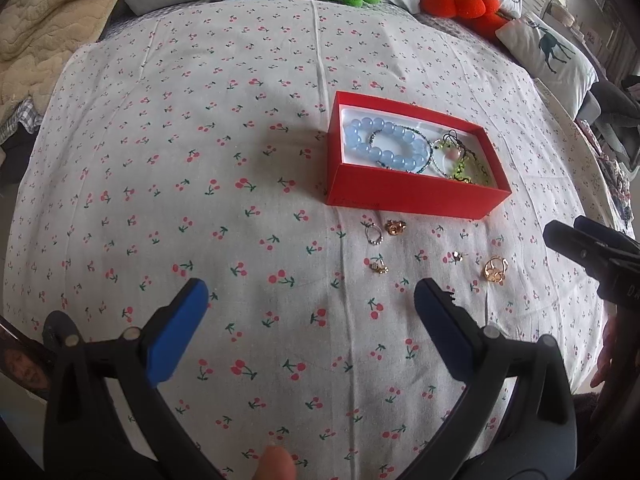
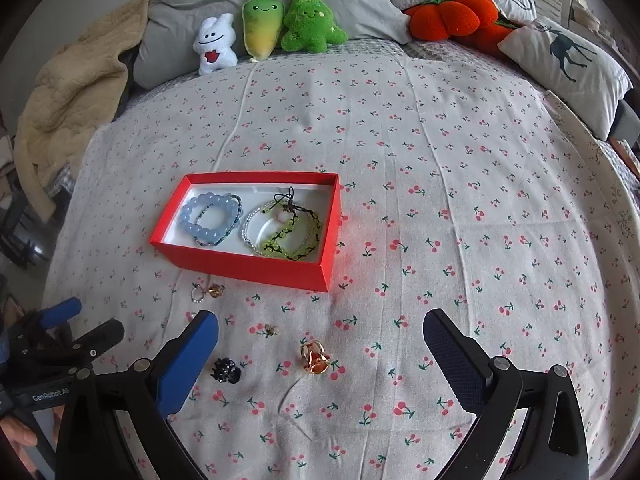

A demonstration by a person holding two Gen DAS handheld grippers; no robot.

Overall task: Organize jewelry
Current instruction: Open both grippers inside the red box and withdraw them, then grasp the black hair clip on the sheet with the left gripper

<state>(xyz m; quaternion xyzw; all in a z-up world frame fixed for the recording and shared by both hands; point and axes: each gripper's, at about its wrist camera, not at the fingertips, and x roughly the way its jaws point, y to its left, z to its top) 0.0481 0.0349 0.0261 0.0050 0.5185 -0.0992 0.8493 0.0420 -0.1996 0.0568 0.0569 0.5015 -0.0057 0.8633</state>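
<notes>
So the red box (image 2: 256, 268) sits on the bed with the cherry-print sheet (image 2: 440, 200), lid off, and it's got a pale blue bead bracelet (image 2: 208, 220) at one end and a tangle of green beaded bracelets (image 2: 292, 232) at the other. Loose bits lie on the sheet just in front of the box: a silver ring (image 1: 374, 235) next to a small gold piece (image 1: 395, 227), a gold ring (image 2: 315, 357), a tiny gold stud (image 2: 271, 330) and a black beaded thing (image 2: 226, 370). Both tools are spread wide with nothing between the blue pads; the left tool (image 1: 312, 300) hovers over bare sheet, the right tool (image 2: 320, 332) is over the gold ring and the black piece. Only readable writing is "GenRobot.AI" on the left tool's body, seen from the right wrist view. Plush toys (image 2: 308, 20) line the pillows at the back.
</notes>
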